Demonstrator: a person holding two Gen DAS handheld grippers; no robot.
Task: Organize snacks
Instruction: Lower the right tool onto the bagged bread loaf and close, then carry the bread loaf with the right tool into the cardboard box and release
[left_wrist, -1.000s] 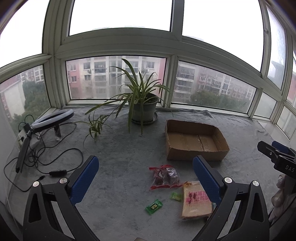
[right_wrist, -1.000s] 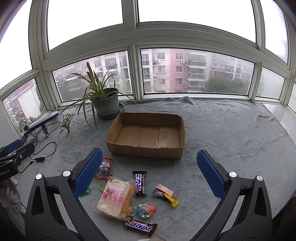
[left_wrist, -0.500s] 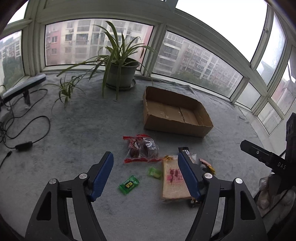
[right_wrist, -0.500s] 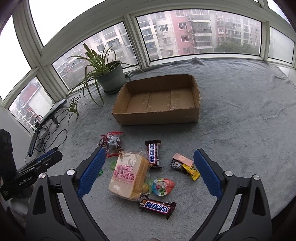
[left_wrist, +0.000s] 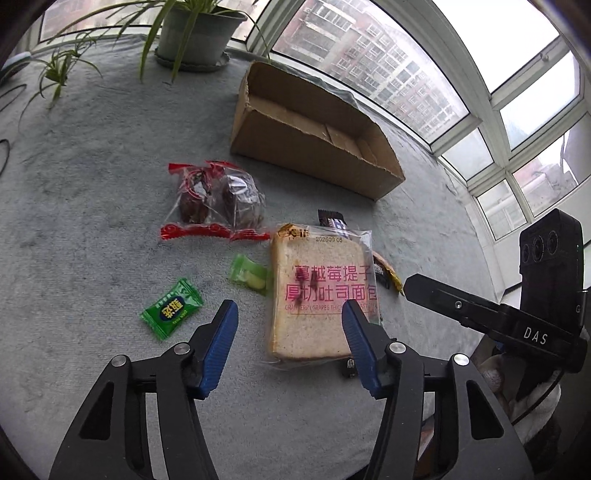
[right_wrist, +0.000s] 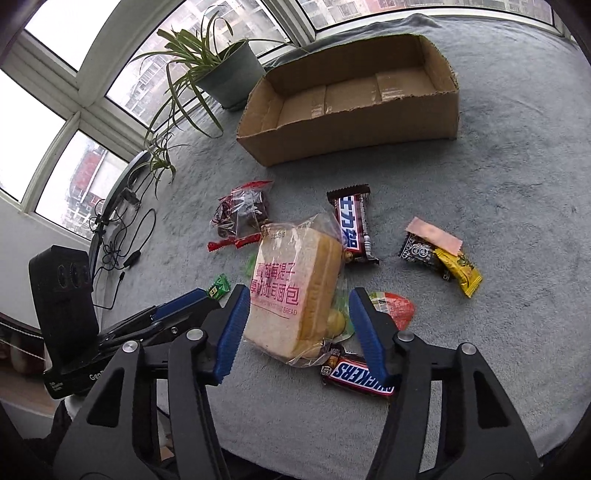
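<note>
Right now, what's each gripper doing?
Left gripper: open, holding nothing.
Right gripper: open, over the bread, not gripping it.

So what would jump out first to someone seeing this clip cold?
Probably the bagged bread slice with pink lettering, lying in the middle of the scattered snacks on the grey cloth, framed by the open right tool. Next, the empty cardboard box behind the snacks, near the potted plant. The Snickers bar lies nearest the camera.
</note>
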